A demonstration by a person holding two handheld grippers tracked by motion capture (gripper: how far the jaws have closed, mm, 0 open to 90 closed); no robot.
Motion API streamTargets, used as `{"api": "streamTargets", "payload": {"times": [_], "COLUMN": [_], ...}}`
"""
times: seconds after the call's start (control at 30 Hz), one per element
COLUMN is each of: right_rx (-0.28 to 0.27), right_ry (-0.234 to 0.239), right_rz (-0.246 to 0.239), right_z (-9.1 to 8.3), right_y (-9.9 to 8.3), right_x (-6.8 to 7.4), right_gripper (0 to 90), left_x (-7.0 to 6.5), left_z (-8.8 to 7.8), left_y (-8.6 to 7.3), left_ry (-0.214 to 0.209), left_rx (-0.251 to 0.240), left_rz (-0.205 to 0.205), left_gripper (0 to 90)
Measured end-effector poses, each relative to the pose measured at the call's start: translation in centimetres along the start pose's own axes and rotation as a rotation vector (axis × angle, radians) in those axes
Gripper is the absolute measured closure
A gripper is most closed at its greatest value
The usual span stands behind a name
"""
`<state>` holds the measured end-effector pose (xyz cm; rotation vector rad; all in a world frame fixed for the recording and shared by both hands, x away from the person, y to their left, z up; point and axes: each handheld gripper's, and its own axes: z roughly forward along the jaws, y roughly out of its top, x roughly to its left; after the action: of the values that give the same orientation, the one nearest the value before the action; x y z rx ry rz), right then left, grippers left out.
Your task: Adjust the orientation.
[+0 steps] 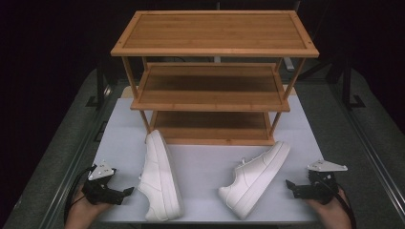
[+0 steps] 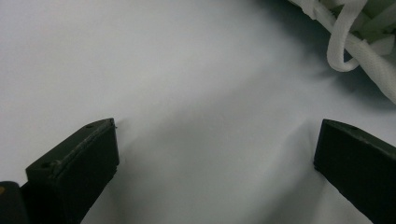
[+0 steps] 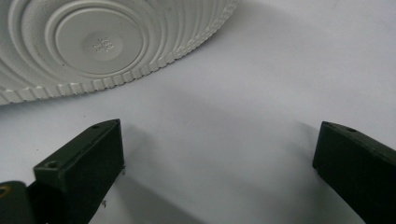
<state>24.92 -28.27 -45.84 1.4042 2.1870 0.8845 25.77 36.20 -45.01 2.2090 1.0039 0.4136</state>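
Two white sneakers lie on their sides on the white desk (image 1: 205, 164), in front of a three-tier bamboo shoe rack (image 1: 215, 76) that stands at the desk's far half.

Left sneaker (image 1: 160, 176): runs from the rack's bottom shelf back to the near desk edge, heel end almost at that edge. Right sneaker (image 1: 255, 177): angled, toe toward the rack's right foot, heel toward the middle of the near edge. Open desk surface lies between the two shoes and at both outer front corners.

Left gripper (image 1: 125, 193): at the front left corner, just beside the left sneaker, not touching; fingers apart, nothing between them. Its own view shows bare desk and white laces (image 2: 355, 42), cut off at the top right corner.

Right gripper (image 1: 291, 187): at the front right corner, near the right sneaker, apart from it; fingers wide, empty. Its own view shows the ribbed sole (image 3: 102, 42), cut off at the top and left.

Rack's bottom shelf is in shadow. Surroundings beyond the desk are dark, hard to make out.
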Motion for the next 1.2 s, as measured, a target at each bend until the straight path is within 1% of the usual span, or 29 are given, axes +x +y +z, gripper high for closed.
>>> {"api": "streamTargets", "payload": {"times": [0.17,0.23,0.33,0.37,0.43,0.47,0.5,0.53,0.57,0.6,0.63,0.67,0.7,0.73,0.77,0.8,0.87,0.9,0.93,1.0,1.03,1.07,1.1,1.17,1.2], "right_rx": [0.0,-0.001,-0.001,-0.001,-0.001,-0.001,0.0,0.0,0.0,0.0,-0.001,0.0,-0.001,-0.001,-0.001,-0.001,-0.001,-0.001,-0.001,-0.001,-0.001,-0.001,-0.001,-0.001,-0.001], "right_ry": [0.0,0.0,0.0,0.0,0.0,0.001,0.0,0.0,0.0,0.0,0.001,0.0,0.001,0.001,0.001,0.001,0.001,0.001,0.001,0.001,0.001,0.001,0.001,0.001,0.0], "right_rz": [0.0,0.0,0.0,0.0,0.0,0.0,0.0,0.001,0.0,0.001,0.001,0.001,0.001,0.001,0.001,0.001,0.001,0.001,0.001,0.001,0.001,0.001,0.001,0.001,0.001], "right_z": [0.0,0.0,0.0,0.0,0.0,0.0,0.0,0.0,0.0,0.0,0.0,0.0,0.0,0.0,0.0,0.0,0.0,0.0,0.0,0.0,0.0,0.0,0.0,0.0,0.0], "right_y": [0.0,0.0,0.0,0.0,0.0,0.0,0.0,0.0,0.0,0.0,0.0,0.0,0.0,0.0,0.0,0.0,0.0,0.0,0.0,0.0,0.0,0.0,0.0,0.0,0.0], "right_x": [0.0,0.0,0.0,0.0,0.0,0.0,0.0,0.0,0.0,0.0,0.0,0.0,0.0,0.0,0.0,0.0,0.0,0.0,0.0,0.0,0.0,0.0,0.0,0.0,0.0], "right_gripper": [1.4,1.4,1.4,1.4,1.4,1.4,1.4,1.4,1.4,1.4,1.4,1.4,1.4,1.4,1.4,1.4,1.4,1.4,1.4,1.4,1.4,1.4,1.4,1.4,1.4], "left_x": [0.1,0.2,0.2,0.3,0.4,0.4,0.4,0.3,0.3,0.2,0.2,-0.1,-0.1,-0.4,-0.6,-0.7,-1.1,-1.1,-1.6,-2.0,-2.0,-2.4,-2.4,-2.7,-2.7], "left_z": [-0.2,-0.5,-0.7,-1.0,-1.1,-1.4,-1.4,-1.8,-2.0,-2.1,-2.1,-2.4,-2.4,-2.5,-2.6,-2.6,-2.5,-2.5,-2.3,-2.0,-2.0,-1.8,-1.8,-1.5,-1.5], "left_y": [-0.1,-0.2,-0.4,-0.6,-0.7,-0.8,-0.8,-0.9,-1.0,-1.0,-1.0,-0.8,-0.8,-0.6,-0.4,-0.3,0.0,0.0,0.1,0.2,0.2,0.3,0.3,0.6,0.6], "left_ry": [-0.004,-0.005,-0.006,-0.004,-0.009,-0.024,-0.024,-0.059,-0.071,-0.091,-0.091,-0.123,-0.123,-0.15,-0.171,-0.187,-0.22,-0.22,-0.253,-0.277,-0.277,-0.301,-0.301,-0.327,-0.327], "left_rx": [-0.005,-0.014,-0.022,-0.03,-0.035,-0.046,-0.046,-0.069,-0.077,-0.082,-0.082,-0.091,-0.091,-0.102,-0.111,-0.117,-0.123,-0.123,-0.121,-0.124,-0.124,-0.133,-0.133,-0.15,-0.15], "left_rz": [-0.006,0.001,-0.004,0.005,0.004,0.005,0.005,0.004,0.006,0.015,0.015,0.028,0.028,0.034,0.033,0.037,0.033,0.033,0.042,0.049,0.049,0.054,0.054,0.055,0.055], "left_gripper": [1.1,5.3,9.3,13.0,17.5,23.6,29.8,37.2,42.7,50.2,57.0,65.0,72.9,80.7,86.6,90.0,90.0,90.0,90.0,90.0,90.0,90.0,90.0,90.0,90.0]}}
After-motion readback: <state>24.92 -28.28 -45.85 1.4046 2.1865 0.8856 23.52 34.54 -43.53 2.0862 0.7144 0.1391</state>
